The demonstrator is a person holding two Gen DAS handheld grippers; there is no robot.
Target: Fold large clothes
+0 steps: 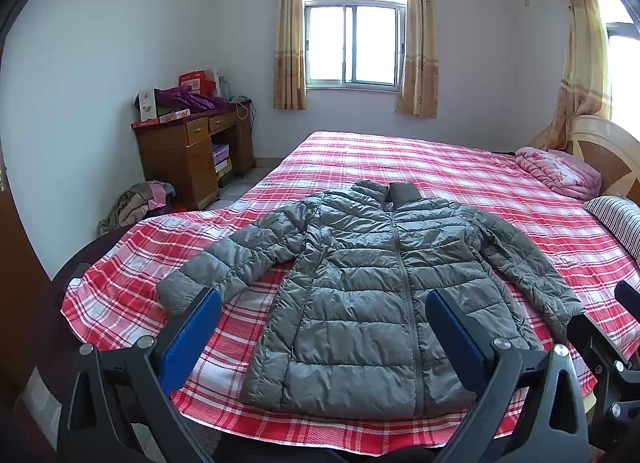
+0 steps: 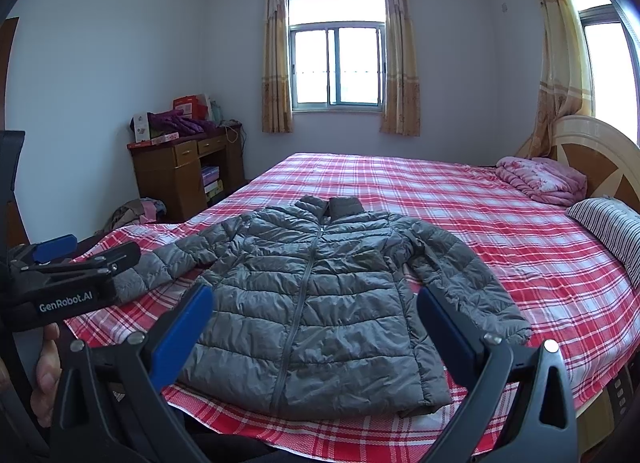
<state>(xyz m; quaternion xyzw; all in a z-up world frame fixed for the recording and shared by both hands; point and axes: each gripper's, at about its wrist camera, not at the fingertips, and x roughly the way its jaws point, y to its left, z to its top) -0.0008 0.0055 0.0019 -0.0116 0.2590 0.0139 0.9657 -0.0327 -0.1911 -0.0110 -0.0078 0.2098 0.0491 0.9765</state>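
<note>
Jacket [image 1: 360, 295] first — a grey quilted puffer, laid flat and face up near the foot of the bed, zipped, collar pointing toward the window, both sleeves spread out to the sides. It is carried by the bed [image 1: 460, 183], the largest thing in the room, covered with a red and white checked sheet. At the far right a wooden headboard [image 1: 608, 151] is seen, with a folded pink quilt [image 1: 556, 171] and a striped pillow [image 1: 616, 219] resting beside it. A window [image 1: 352, 43] is set in the back wall, framed by yellow curtains [image 1: 290, 35]. In the left corner a wooden desk [image 1: 188, 151] is piled with purple clothing [image 1: 188, 99] and boxes, and a heap of clothes [image 1: 136, 203] is left on the floor next to it.

Now the tools. The left gripper [image 1: 322, 323] is held above the near edge of the bed, its blue-padded fingers [image 1: 192, 339] spread wide and nothing between them — the jacket's body is framed in the gap. The right gripper [image 2: 314, 319] is poised likewise, fingers [image 2: 180, 331] wide apart and empty, over the jacket's lower half. In the right wrist view the left gripper is caught side-on at the left edge, near the jacket's left cuff, with a hand [image 2: 46, 363] partly visible below it.
</note>
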